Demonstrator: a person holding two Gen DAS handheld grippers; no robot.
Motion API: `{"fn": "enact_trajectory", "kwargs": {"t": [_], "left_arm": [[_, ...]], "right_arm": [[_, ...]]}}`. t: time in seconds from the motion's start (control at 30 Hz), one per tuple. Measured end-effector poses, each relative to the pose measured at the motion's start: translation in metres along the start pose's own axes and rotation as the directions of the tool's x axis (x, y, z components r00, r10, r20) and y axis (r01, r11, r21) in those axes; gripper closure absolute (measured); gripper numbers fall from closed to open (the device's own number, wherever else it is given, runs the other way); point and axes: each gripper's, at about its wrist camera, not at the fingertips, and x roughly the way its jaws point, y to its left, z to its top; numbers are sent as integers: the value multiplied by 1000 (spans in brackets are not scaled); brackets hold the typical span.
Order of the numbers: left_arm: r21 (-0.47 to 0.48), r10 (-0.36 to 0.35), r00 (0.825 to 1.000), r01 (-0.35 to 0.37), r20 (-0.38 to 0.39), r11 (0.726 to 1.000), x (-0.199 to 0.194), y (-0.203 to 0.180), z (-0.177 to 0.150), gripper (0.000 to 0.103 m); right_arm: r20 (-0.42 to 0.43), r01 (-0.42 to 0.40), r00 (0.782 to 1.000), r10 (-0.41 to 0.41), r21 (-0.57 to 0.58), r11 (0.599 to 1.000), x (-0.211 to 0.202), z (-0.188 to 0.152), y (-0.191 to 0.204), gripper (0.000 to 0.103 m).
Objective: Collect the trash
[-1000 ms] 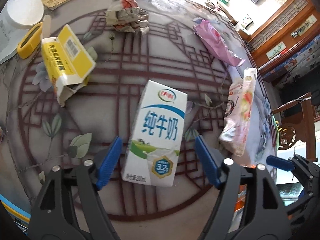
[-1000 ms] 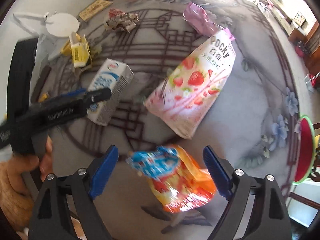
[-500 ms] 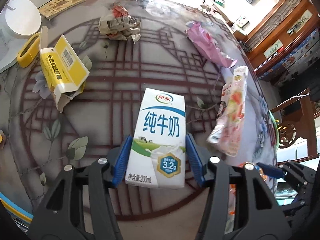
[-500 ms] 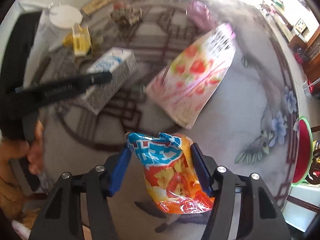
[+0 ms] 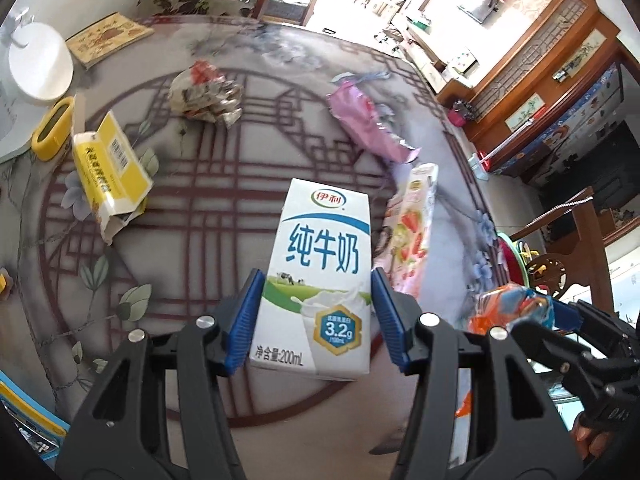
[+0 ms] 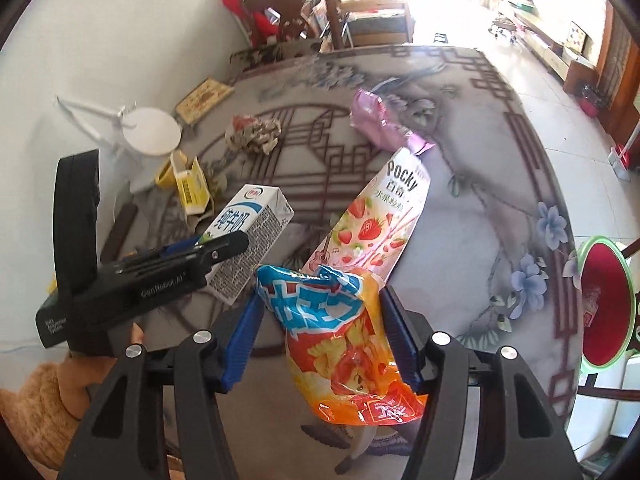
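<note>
Left hand-held gripper [image 5: 316, 320] clamps milk carton [image 5: 320, 280]; barcode side right-view only.

Bright daylight, blown out behind the table [image 6: 472, 184] at the far windows. Glare washes its far edge. Heavy fisheye bending, black corners. Orange snack bag [image 6: 352, 344] sharp; pink wrapper [image 5: 364, 124] beyond looks slightly motion-smeared, probably.

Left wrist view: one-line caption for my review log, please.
Left claw shut on a white milk carton above the patterned table, with a yellow box and wrappers beyond.
</note>
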Motion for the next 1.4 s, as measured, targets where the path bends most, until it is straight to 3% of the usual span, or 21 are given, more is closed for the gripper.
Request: {"fn": "enact_trajectory", "kwargs": {"t": [0.4,0.97,1.4], "left_arm": [[81,-29,999,30,-14,996,7,-61,-5,50],[154,-39,998,48,-57,987,35,-147,-18,50],[148,-17,997,29,-78,989,55,-178,-18,50]], "right_arm": [[25,-13,1000,10,114,993,-28,-19,-54,45],[39,-27,999,20,185,982,-59,-40,-127,45],[37,-49,998,42,223,974,-66,-37,-175,45]]}}
